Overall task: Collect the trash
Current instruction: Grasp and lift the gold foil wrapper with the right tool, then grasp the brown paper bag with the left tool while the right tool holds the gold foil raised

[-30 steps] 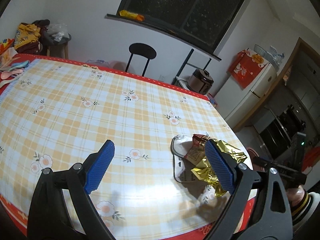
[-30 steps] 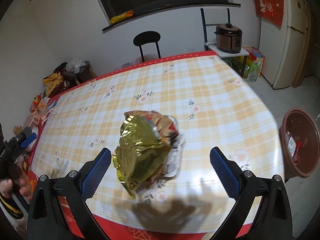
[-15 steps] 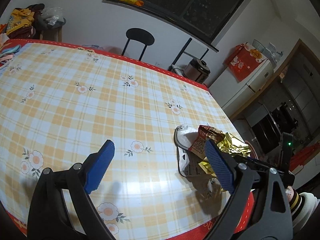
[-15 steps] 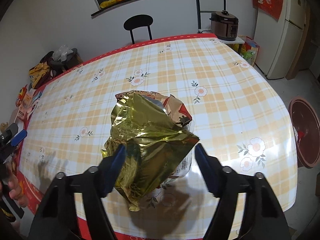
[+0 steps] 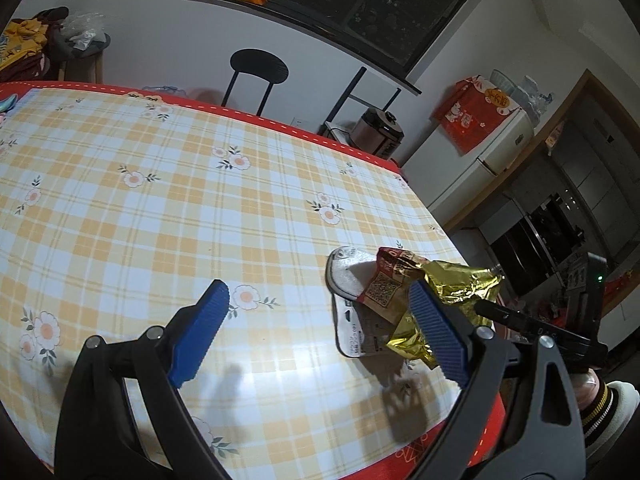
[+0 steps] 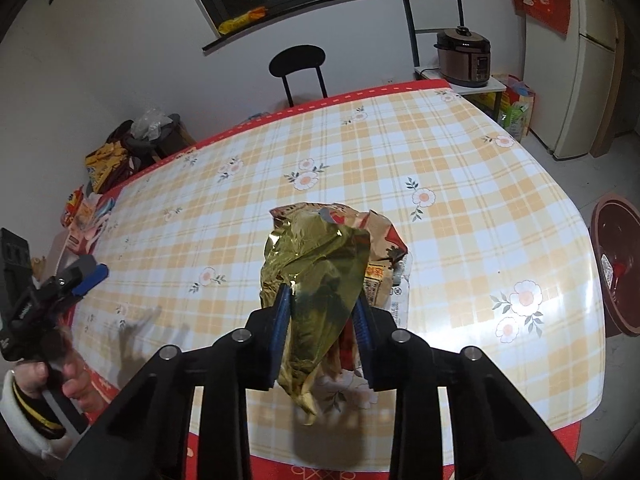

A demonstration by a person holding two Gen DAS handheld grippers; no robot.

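Note:
A crumpled gold foil snack bag [image 6: 320, 280] lies near the front edge of the checked tablecloth, on top of a white wrapper [image 5: 352, 320]. My right gripper [image 6: 322, 332] is shut on the near end of the gold bag, its blue pads pressed to both sides. In the left wrist view the same gold bag [image 5: 456, 284] shows at the right with the right gripper's black tip touching it. My left gripper [image 5: 320, 332] is open and empty above the table, left of the trash.
A brown bin [image 6: 620, 268] with some trash inside stands on the floor right of the table. A black chair [image 6: 298, 64] is at the far side. Packets and clutter [image 6: 86, 216] lie at the table's left end. A rice cooker [image 6: 464, 56] and fridge [image 6: 588, 56] stand at the back right.
My right gripper has moved in and closed from wide open onto the gold bag. My left gripper stayed open and shifted slightly over the table.

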